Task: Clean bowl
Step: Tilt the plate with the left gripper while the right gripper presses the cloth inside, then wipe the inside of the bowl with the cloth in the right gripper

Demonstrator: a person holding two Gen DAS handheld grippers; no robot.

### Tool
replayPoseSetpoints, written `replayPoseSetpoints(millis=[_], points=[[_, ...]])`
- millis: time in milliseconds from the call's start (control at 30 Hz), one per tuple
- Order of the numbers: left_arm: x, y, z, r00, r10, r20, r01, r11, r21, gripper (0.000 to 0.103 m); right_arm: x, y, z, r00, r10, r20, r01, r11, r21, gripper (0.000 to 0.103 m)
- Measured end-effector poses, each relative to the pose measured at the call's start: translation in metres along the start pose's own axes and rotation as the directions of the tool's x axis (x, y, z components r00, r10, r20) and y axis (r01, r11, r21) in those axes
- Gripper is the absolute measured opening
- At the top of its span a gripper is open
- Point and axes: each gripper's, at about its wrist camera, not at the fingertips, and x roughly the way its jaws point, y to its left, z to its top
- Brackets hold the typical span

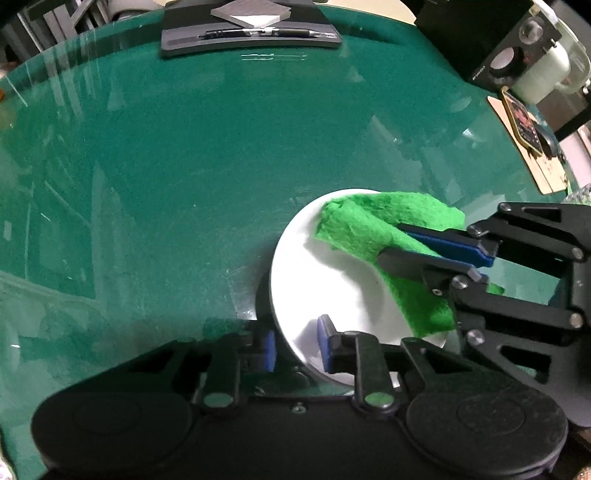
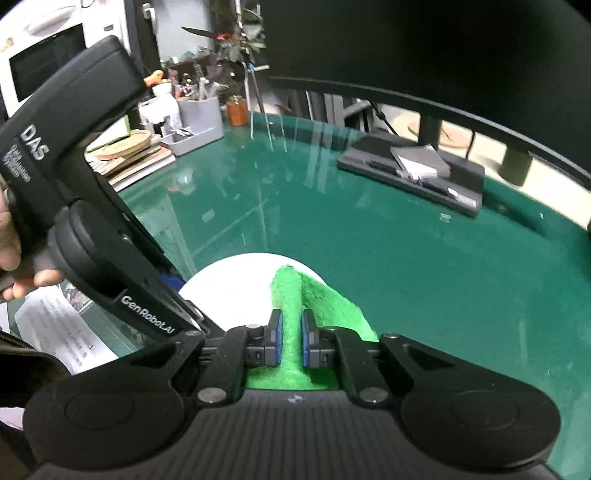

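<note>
1. The right gripper (image 2: 291,341) is pinching a bright green cloth (image 2: 295,295) between its blue pads (image 2: 277,341), jaws drawn in tight on a bunched fold, and is reaching with it over the white bowl (image 2: 236,284)

2. The left gripper (image 1: 296,345) is straddling the near rim of the bowl (image 1: 325,291), one blue pad (image 1: 324,343) sitting inside the rim and the other outside; the pads look to be clamping the wall, though the exact contact on the outer side is partly hidden

3. The cloth (image 1: 373,229) is draping across the far and right side of the bowl's inside, its free end trailing down over the right rim toward the table (image 1: 184,166); the near-left part of the inside is lying bare and white

4. The bowl is sitting on the green glass-topped table, near the front edge and well apart from the dark tray with a pen (image 1: 251,35) at the back and the grey organiser (image 2: 195,122) at the far left

5. Judging by this, the wiping step is in hand: one gripper is steadying the bowl while the other is working the cloth over the inside

6. The next move is likely calling for the cloth to sweep round toward the uncovered near-left wall, pressing lightly enough that the bowl is not tipping out of the left grip

7. The loose tail of cloth is hanging outside the rim, so it may be dragging on the table instead of cleaning unless it is gathered inward
</note>
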Motion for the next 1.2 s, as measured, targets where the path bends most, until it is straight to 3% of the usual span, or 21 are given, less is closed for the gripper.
replayPoseSetpoints(millis=[200,400,533,633,700,767,867,900,933,967,1000,1067,1200], points=[[0.000,0.004,-0.007,0.998,-0.012,0.062,0.013,1.000,-0.021,0.021,0.010,0.001,-0.001,0.999,0.001,-0.037,-0.002,1.000,-0.031,0.009],[0.003,0.006,-0.007,0.998,-0.029,0.063,0.034,0.995,-0.090,0.025,0.010,0.003,-0.003,0.999,-0.006,-0.038,0.005,1.000,-0.007,0.009],[0.004,0.000,-0.005,0.998,0.008,0.062,0.000,0.992,-0.124,0.034,0.009,0.001,-0.005,0.999,-0.003,-0.033,0.004,1.000,0.009,0.009],[0.004,-0.007,-0.006,0.994,0.083,0.076,-0.072,0.989,-0.131,0.043,0.009,0.000,-0.005,1.000,-0.005,-0.030,0.005,1.000,0.015,0.008],[0.004,-0.009,-0.007,0.993,0.095,0.077,-0.085,0.989,-0.118,0.023,0.008,-0.001,-0.006,1.000,-0.006,-0.027,0.006,1.000,0.017,0.008],[-0.004,-0.011,-0.008,0.987,0.104,0.119,-0.094,0.992,-0.089,0.013,0.008,-0.001,-0.006,1.000,-0.005,-0.026,0.006,1.000,0.019,0.008],[-0.013,-0.032,-0.013,0.951,0.222,0.217,-0.248,0.964,0.100,0.012,0.008,0.001,-0.004,1.000,-0.016,-0.022,0.015,1.000,-0.012,0.008],[-0.018,-0.047,-0.019,0.904,0.297,0.307,-0.365,0.911,0.194,0.011,0.007,0.003,-0.003,1.000,-0.024,-0.011,0.024,0.999,-0.031,0.008],[-0.021,-0.061,-0.027,0.846,0.354,0.398,-0.473,0.843,0.256,0.009,0.006,0.005,-0.002,0.999,-0.033,0.001,0.033,0.998,-0.051,0.008],[-0.021,-0.068,-0.032,0.808,0.378,0.452,-0.531,0.799,0.283,0.008,0.005,0.007,0.000,0.999,-0.042,0.014,0.043,0.997,-0.071,0.008],[-0.020,-0.073,-0.035,0.784,0.388,0.485,-0.565,0.769,0.299,0.008,0.003,0.009,0.001,0.998,-0.052,0.035,0.055,0.994,-0.095,0.008],[-0.017,-0.083,-0.035,0.759,0.391,0.520,-0.599,0.733,0.323,0.009,0.004,0.012,0.003,0.996,-0.058,0.061,0.066,0.989,-0.134,0.008],[-0.016,-0.087,-0.031,0.771,0.390,0.504,-0.596,0.721,0.354,0.010,0.022,0.021,-0.002,0.995,-0.075,0.063,0.088,0.967,-0.238,0.006]])
